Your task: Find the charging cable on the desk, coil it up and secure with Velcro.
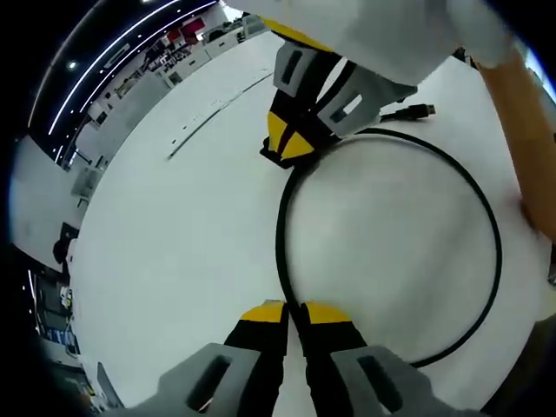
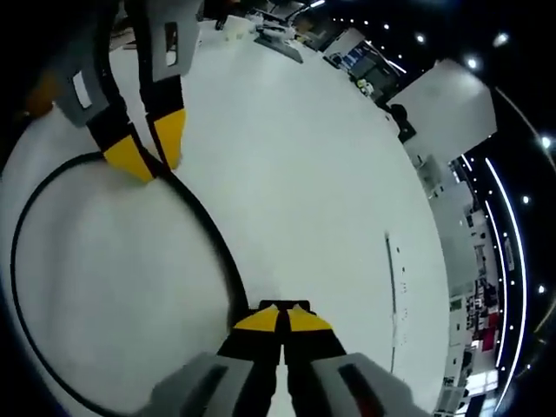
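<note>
Both pairs of fingers are pinched tight on the black cable [image 1: 287, 234], the left gripper [image 1: 295, 310] and right gripper [image 2: 282, 311] at opposite sides of its loop on the white desk [image 1: 191, 234].

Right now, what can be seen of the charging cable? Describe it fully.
The charging cable is thin, black and smooth, rubbery-looking, lying flat on the white desk in one wide, roughly round loop. A dark plug end sticks out past the loop. The left gripper has its jaws closed on one side of the loop, and the right gripper is shut on the opposite side. No Velcro strap is visible on it, and the loop is not yet tightened into a coil.
</note>
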